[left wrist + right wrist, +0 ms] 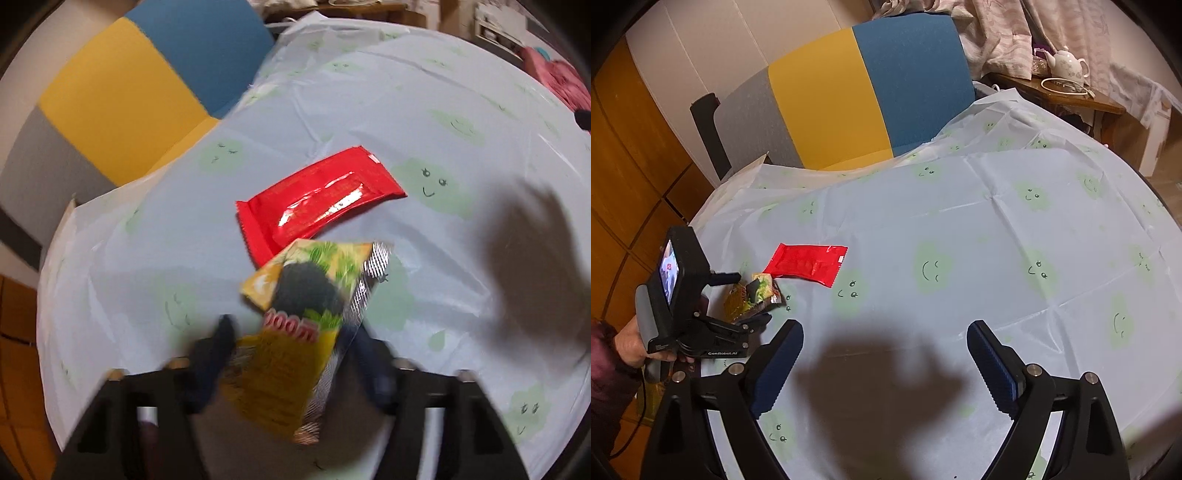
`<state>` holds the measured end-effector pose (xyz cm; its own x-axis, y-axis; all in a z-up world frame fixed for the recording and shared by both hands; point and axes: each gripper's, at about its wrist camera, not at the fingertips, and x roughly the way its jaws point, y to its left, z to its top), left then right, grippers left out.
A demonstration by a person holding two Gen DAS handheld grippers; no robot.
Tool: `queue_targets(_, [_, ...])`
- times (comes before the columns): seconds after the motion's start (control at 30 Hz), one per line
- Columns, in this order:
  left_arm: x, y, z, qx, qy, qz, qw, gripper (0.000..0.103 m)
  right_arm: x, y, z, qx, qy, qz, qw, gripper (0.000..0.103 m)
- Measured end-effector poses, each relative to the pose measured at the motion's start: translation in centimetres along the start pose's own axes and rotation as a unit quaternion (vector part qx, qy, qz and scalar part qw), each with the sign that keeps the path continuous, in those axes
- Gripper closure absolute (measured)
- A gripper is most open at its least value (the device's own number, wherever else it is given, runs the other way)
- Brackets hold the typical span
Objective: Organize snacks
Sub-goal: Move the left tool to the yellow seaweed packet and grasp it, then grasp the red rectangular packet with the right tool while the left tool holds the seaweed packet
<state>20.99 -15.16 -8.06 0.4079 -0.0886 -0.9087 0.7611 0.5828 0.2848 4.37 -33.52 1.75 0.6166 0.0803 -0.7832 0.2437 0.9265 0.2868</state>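
The left gripper [291,354] fingers [218,354] clench a crinkled yellow foil packet [295,332]. A glossy red flat wrapper [317,201] lies on the plastic-covered counter [443,110]. The right gripper [884,363] fingers [775,369] are spread wide, empty.

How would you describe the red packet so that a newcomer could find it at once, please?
Start at the table with the pale, smiley-printed cloth. Towards its left side, the red packet lies flat beside the left gripper. It is plain glossy red, whereas the yellow packet in that gripper has a printed picture.

2 wrist cams, downward, shared tablecloth [369,110]
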Motion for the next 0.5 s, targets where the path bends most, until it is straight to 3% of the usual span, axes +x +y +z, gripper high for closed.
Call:
queue_targets(0.07, [-0.8, 0.2, -0.8, -0.043, 0.007, -0.007, 0.9990, 0.059, 0.0, 0.2, 0.0, -0.005, -0.001, -0.005, 1.000, 0.012])
queue_targets(0.23, [-3.6, -0.5, -4.6, -0.140, 0.008, -0.078, 0.9871, 0.063, -0.1, 0.2, -0.1, -0.011, -0.005, -0.015, 1.000, 0.012])
queue_targets(0.37, [-5.9, -2.3, -8.7, -0.199, 0.009, -0.087, 0.9762, 0.063, -0.2, 0.1, -0.2, -0.010, -0.005, -0.019, 1.000, 0.012])
queue_targets(0.5, [-7.9, -5.4, -11.7, -0.197, -0.020, -0.064, 0.9781, 0.063, -0.1, 0.1, -0.2, -0.015, -0.002, -0.020, 1.000, 0.012])
